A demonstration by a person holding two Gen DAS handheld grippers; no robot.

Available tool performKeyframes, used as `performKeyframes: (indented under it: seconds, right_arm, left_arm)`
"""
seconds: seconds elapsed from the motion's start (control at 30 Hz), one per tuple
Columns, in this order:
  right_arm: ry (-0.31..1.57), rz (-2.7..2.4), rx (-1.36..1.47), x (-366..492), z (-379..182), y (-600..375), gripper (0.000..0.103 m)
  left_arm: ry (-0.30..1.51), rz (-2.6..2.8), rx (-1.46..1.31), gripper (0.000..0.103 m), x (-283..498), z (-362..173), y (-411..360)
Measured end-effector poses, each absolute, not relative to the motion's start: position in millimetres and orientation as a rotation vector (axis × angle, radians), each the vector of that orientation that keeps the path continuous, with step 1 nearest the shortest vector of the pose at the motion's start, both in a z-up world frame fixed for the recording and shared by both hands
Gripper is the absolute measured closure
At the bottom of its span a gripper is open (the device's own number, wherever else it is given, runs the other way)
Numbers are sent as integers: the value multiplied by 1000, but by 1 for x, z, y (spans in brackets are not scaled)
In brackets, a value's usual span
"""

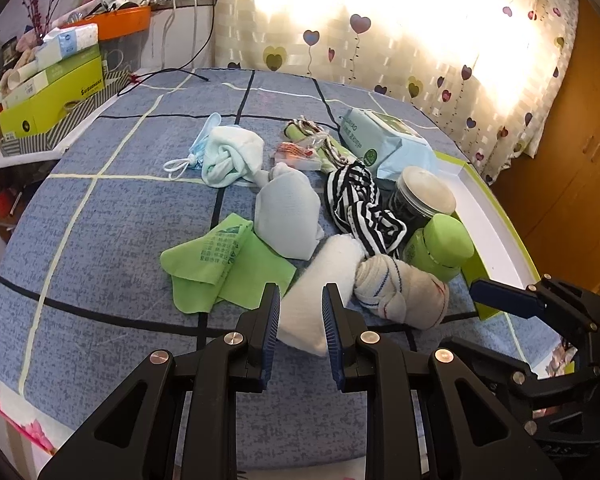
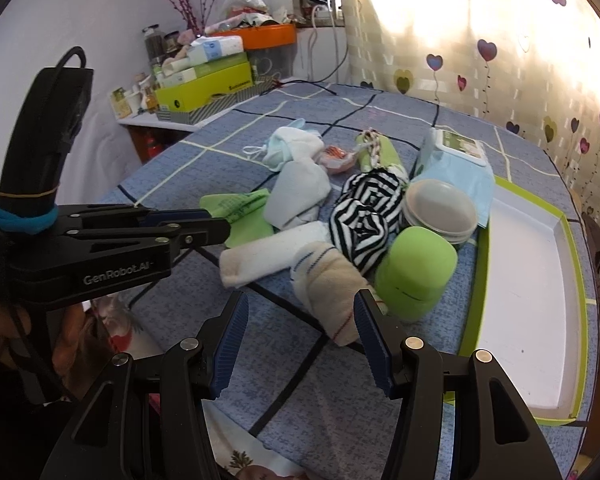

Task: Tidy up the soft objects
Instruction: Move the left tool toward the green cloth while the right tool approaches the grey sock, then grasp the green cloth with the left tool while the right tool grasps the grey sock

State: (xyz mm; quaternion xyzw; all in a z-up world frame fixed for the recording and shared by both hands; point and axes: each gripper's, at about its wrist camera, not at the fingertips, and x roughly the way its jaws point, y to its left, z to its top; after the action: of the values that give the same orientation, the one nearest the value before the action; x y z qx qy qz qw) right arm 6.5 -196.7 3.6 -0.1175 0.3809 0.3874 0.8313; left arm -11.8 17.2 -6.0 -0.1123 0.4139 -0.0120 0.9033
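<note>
A heap of soft things lies on the blue checked bedcover (image 1: 112, 216). It holds a white rolled cloth (image 1: 324, 276), a beige sock roll with blue stripes (image 2: 332, 280), a black-and-white striped cloth (image 2: 364, 216), a pale blue sock (image 1: 288, 216), a green cloth (image 1: 220, 268) and a white towel (image 1: 232, 152). My left gripper (image 1: 300, 308) hovers over the near end of the white roll with its jaws narrowly apart and nothing pressed between them. In the right wrist view the left gripper (image 2: 220, 228) hangs clear above that roll. My right gripper (image 2: 302, 304) stands wide open just before the beige sock roll.
A green bottle (image 2: 416, 272), a lidded jar (image 2: 440, 208) and a wipes pack (image 2: 456, 160) crowd the heap's right side. A white tray with a green rim (image 2: 532, 280) lies at the right. A face mask (image 1: 196, 148) lies at the back left. Boxes (image 1: 48, 92) stack on a side table.
</note>
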Motion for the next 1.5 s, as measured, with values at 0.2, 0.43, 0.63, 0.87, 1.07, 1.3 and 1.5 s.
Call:
performKeyframes:
  seconds: [0.2,0.43,0.63,0.87,1.07,1.3,1.5]
  right_arm:
    - [792,842,-242,7,10,-191,48]
    - [783,849,-257,13,14,-180,48]
    - [786,866,-272,19,14,-169,48]
    - [800,873,-273,32,13,-154,48]
    - [818,854,-265,53,11,-134,48]
    - [900,804,-261,85,-10,-95,48]
    - [954,736,-273,107,-27,-74,48]
  left_arm:
    - [851,6,-238,80,-12,-6,26]
    - [854,11,-307,80,-7,-12,45]
    - [837,14,-346,65,-2,-14,58]
    - [842,52,-341,60,9,-21,74]
    - [881,77,-322,56,23,-36,87]
    - [889,64,-338,56,25,-42,99]
    - [889,41,-346,55,27,-46,105]
